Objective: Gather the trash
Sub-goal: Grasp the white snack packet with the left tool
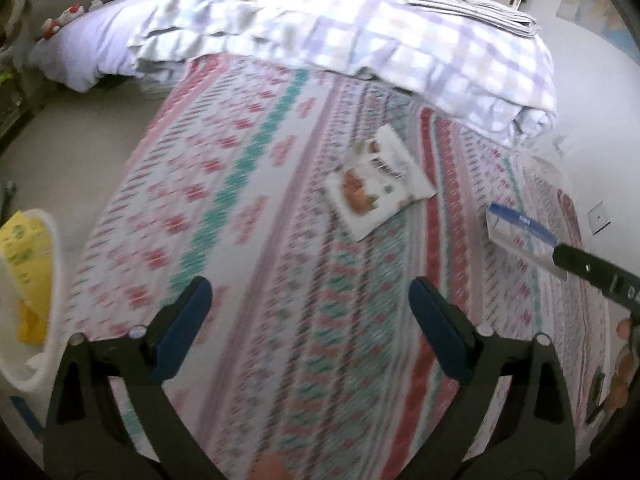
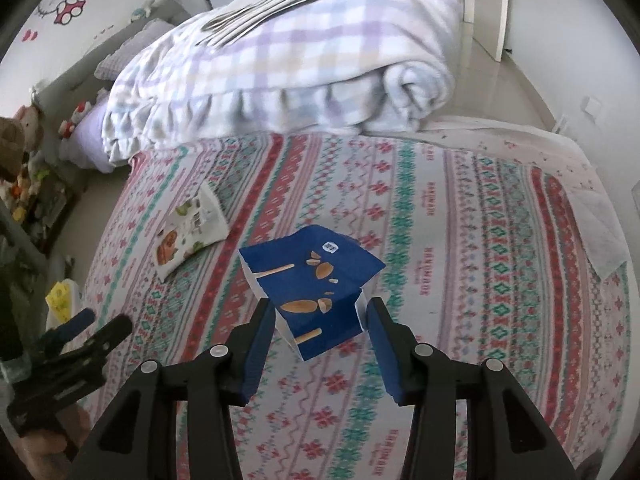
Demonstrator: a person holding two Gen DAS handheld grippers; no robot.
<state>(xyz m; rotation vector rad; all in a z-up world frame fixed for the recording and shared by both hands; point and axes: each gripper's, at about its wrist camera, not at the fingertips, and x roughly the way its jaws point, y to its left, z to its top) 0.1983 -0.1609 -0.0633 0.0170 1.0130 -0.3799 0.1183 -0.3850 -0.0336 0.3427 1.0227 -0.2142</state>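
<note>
Two bits of trash can be seen outside the bin, so the job looks maybe halfway done at best. A blue carton [image 2: 316,292] is clamped between the pads of the right gripper [image 2: 322,312] and looks lifted clear of the patterned bedspread [image 2: 480,240], so that one is as good as collected once it gets dropped off. A white snack packet [image 1: 380,184] is left lying flat on the bed, near the folded checkered blanket [image 1: 360,32], nothing touching it. The left gripper [image 1: 310,312] is held wide open with nothing in it, pointed over the bedspread with the packet ahead of it, so that's probably the next thing to be grabbed. A white bin [image 1: 38,292] is parked beside the bed on the floor, and something yellow [image 1: 24,256] is already sitting in it, so some trash has been dealt with. No other litter can be made out on the bed, though the floor is barely shown.
</note>
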